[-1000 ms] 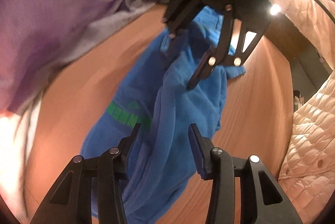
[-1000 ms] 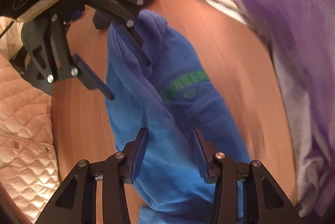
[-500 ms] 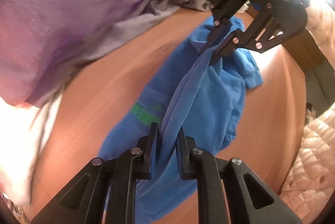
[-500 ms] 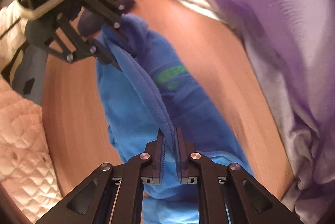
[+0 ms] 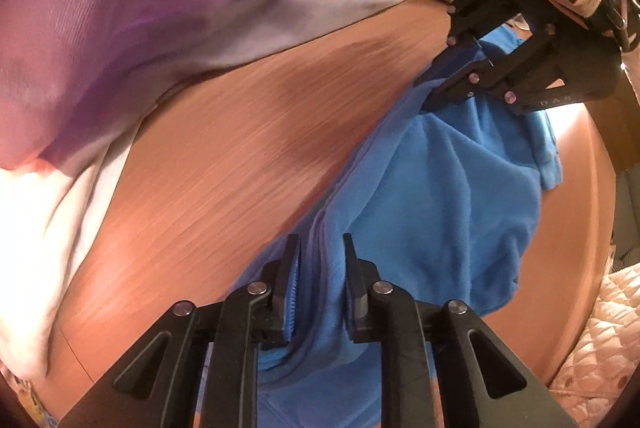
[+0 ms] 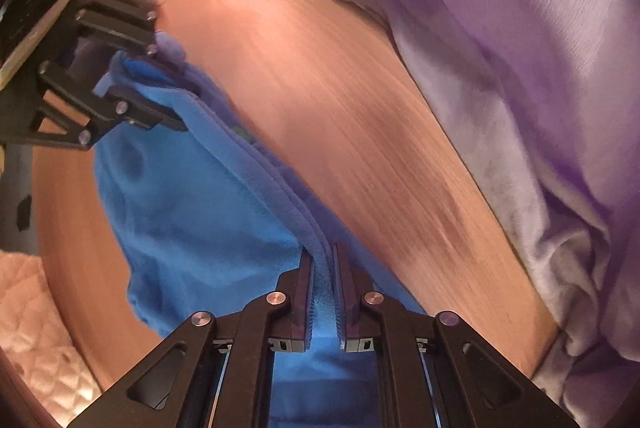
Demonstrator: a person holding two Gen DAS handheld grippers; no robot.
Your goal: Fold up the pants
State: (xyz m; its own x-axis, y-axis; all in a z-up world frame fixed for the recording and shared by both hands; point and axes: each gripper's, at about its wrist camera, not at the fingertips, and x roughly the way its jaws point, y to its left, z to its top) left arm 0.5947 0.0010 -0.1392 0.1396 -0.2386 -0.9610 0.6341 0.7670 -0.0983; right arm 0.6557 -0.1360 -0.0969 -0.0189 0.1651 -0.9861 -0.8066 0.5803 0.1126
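Bare table (image 5: 248, 148) strip between purple cloth (image 5: 160, 8) and pants (image 5: 448, 188)

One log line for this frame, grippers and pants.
left gripper: opening, fold between jaws | right gripper: shut on pants | table: pants partly lifted

Both tools, formerly agape, now on the blue pants' (image 5: 440, 188) ridge, green lettering hidden.

The pants (image 5: 448, 188) are soft, matt blue fleece. The counter (image 5: 240, 148) is smooth wood-grain with a slight sheen. Far purple cloth (image 6: 500, 8) looks finely woven, and the quilted fabric (image 6: 36, 328) near the edge is pale and faintly glossy.
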